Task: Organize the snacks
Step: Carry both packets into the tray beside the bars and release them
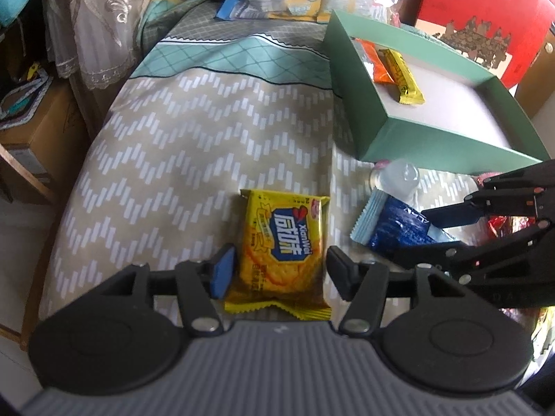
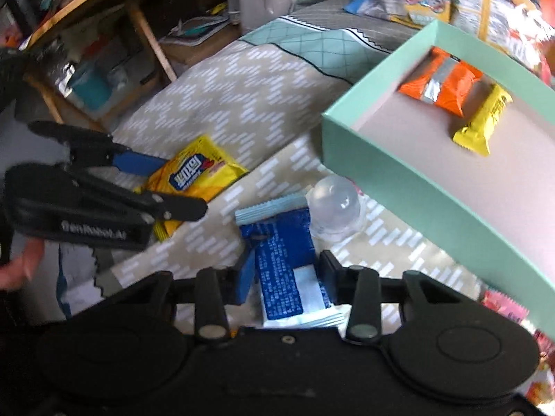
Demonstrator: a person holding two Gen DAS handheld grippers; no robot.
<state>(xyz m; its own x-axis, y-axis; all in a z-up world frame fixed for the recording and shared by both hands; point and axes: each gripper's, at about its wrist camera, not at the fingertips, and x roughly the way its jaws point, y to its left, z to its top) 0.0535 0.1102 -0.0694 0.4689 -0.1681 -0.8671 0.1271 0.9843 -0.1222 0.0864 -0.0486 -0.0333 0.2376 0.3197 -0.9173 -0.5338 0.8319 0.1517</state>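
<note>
- Before the left wrist camera: left tool (image 1: 279, 270), jaws wide, straddling the yellow cracker packet (image 1: 282, 249) lying on the bedspread (image 1: 180, 131); mint box (image 1: 367, 111) right.
- Right wrist camera: right tool (image 2: 284, 277), jaws narrow around the blue wafer packet (image 2: 286, 260); clear capsule (image 2: 334, 204) just beyond; orange packet (image 2: 442, 86) and yellow bar (image 2: 484, 121) inside box.

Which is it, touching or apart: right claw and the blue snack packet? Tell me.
Cannot tell. In the right wrist view the right claw straddles the blue packet, fingers close beside it, but no plain contact or gap shows.
</note>
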